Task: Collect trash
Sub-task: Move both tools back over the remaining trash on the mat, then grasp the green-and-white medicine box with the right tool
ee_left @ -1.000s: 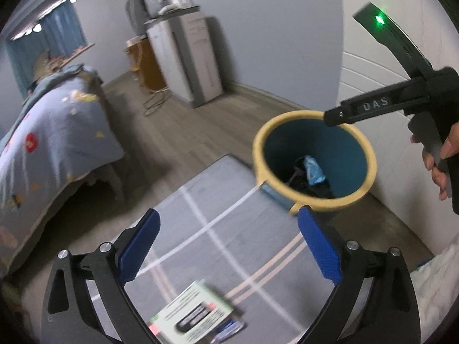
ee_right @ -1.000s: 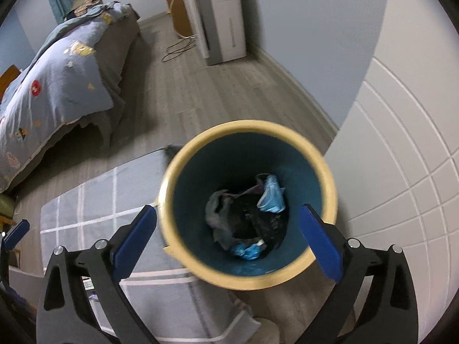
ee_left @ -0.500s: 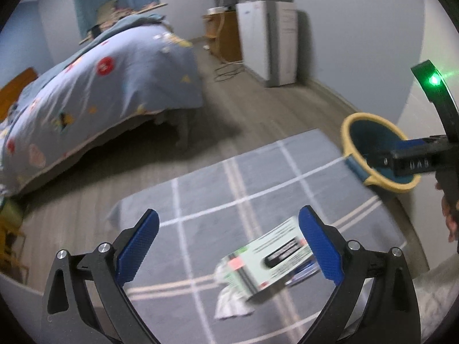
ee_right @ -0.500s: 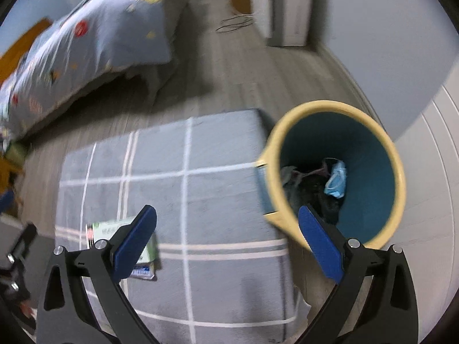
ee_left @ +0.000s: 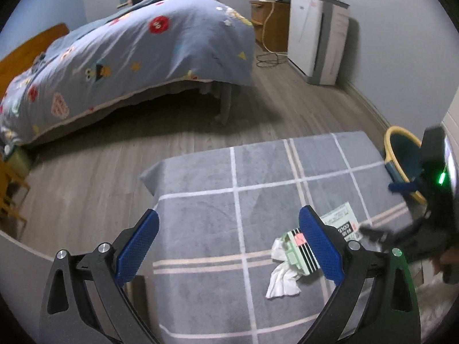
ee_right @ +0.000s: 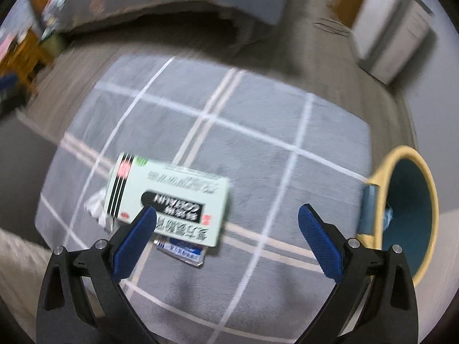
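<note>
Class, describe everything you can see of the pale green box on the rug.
The box is a flat, pale green carton, apparently cardboard, with black print, a black label band, black stripes and red marks at one end. It lies flat on the grey checked rug, overlapping a crumpled white tissue and a small blue-and-white packet. Neither gripper touches it.

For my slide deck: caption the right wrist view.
Open right gripper over a green box on the rug, bin nearby.

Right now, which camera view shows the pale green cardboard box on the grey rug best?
The right wrist view: the pale green cardboard box shows nearly its whole printed face, though blurred. In the left wrist view the box is partly hidden behind a blue finger of the left gripper.
</note>
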The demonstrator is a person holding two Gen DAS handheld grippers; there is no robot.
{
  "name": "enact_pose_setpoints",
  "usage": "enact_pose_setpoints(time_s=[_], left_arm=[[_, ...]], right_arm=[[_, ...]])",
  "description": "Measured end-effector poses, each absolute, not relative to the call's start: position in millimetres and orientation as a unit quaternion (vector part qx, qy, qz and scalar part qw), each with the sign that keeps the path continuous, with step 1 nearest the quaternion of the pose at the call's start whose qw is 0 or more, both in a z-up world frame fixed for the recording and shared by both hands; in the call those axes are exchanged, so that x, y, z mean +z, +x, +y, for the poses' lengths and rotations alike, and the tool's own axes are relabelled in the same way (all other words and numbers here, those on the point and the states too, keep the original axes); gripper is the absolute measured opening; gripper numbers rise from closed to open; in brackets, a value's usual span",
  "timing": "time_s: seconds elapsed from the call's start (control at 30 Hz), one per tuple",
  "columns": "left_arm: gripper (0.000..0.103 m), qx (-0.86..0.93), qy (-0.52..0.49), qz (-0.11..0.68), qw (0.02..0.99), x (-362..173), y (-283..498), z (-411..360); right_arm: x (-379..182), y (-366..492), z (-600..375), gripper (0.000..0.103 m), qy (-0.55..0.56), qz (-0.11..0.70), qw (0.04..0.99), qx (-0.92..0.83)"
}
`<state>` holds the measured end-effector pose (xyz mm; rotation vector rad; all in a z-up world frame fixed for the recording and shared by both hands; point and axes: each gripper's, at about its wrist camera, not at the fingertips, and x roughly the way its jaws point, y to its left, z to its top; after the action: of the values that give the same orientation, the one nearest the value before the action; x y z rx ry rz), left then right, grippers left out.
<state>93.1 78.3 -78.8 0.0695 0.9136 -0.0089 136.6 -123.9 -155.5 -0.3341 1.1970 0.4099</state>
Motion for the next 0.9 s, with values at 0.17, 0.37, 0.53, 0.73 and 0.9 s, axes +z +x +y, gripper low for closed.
enact_pose_setpoints(time_s=[0.17, 0.37, 0.53, 0.73, 0.9], left_arm=[[0.097, -0.002, 0.011, 0.445, 0.895, -81.9, 99.2, 89.2], [0.097, -0.008, -0.01, 0.448, 0.894, -84.5, 107.5, 93.9], [0.097, -0.011, -0.019, 0.452, 0.892, -88.2, 115.1, 97.6], [0.097, -0.002, -0.031, 0.464, 0.886, -95.7, 125.5, 108.1], [0.097, -0.002, -0.068, 0.466, 0.882, -96.4, 128.7, 118.0]], right_arm=[[-185.7, 128.7, -97.0, 0.097, -0.23, 0.574, 0.754, 0.221], [-203.0, 128.2, -67.9, 0.097, -0.271, 0.566, 0.74, 0.241], [-202.9, 140.9, -53.9, 0.097, -0.261, 0.553, 0.745, 0.265], [-192.2, 155.7, -53.7, 0.097, -0.238, 0.549, 0.749, 0.285], [-184.6, 134.5, -45.5, 0.097, -0.309, 0.543, 0.7, 0.346]])
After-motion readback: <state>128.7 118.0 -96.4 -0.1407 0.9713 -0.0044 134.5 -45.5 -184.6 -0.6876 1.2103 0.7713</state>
